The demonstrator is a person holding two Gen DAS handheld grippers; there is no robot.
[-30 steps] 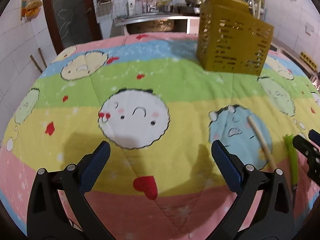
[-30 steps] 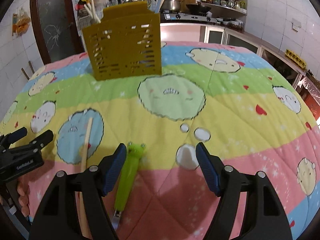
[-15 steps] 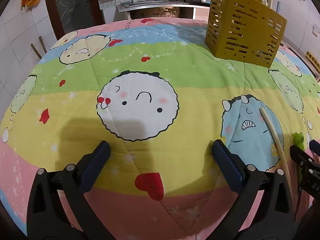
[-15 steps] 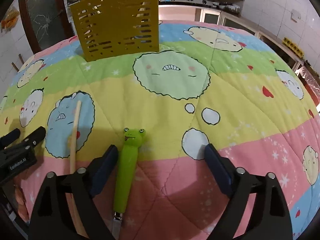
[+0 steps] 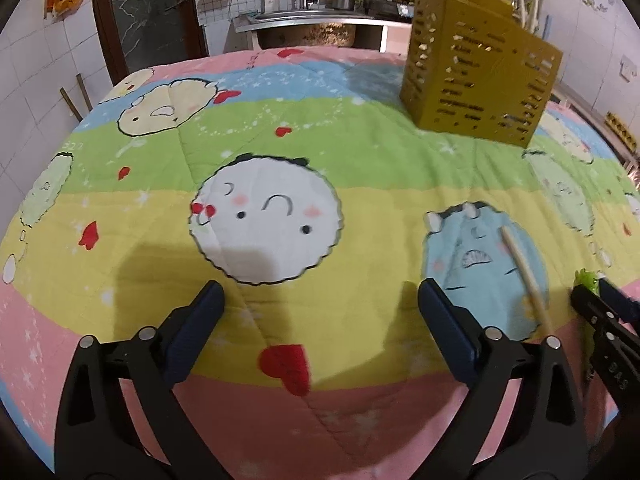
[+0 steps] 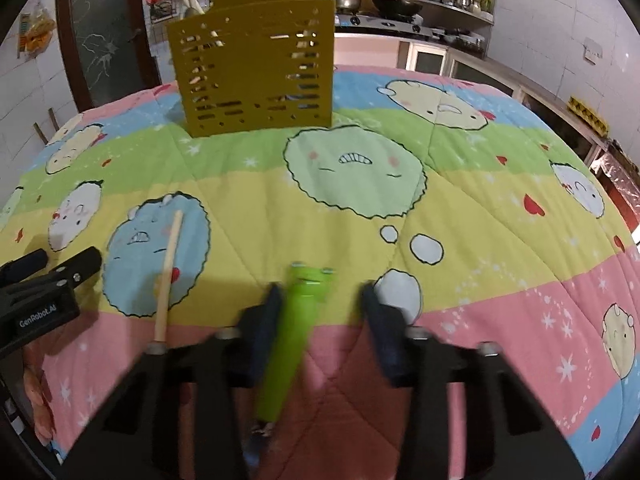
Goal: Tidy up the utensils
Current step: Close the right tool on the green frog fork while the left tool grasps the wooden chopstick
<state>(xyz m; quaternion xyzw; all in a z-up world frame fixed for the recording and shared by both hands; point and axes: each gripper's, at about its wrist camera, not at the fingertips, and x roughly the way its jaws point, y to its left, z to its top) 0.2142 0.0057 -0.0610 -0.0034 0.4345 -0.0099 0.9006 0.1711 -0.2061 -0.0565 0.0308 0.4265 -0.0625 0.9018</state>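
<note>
Two blue pads of the right hand-held gripper (image 6: 320,300) stand partly open astride the frog-handled utensil (image 6: 294,328), its left pad nearly touching the green handle, the right one apart. That handle's long axis runs along the fingers, frog head pointing toward the yellow caddy (image 6: 256,68) far across the quilt-covered bench (image 6: 480,208). Left of the frog utensil lies a wooden stick (image 6: 168,276), roughly parallel, nearer the left hand-held gripper (image 5: 320,308), which hovers wide open over bare quilt. Nothing lies between frog utensil and caddy; the right hand is clearly placed to grasp.
</note>
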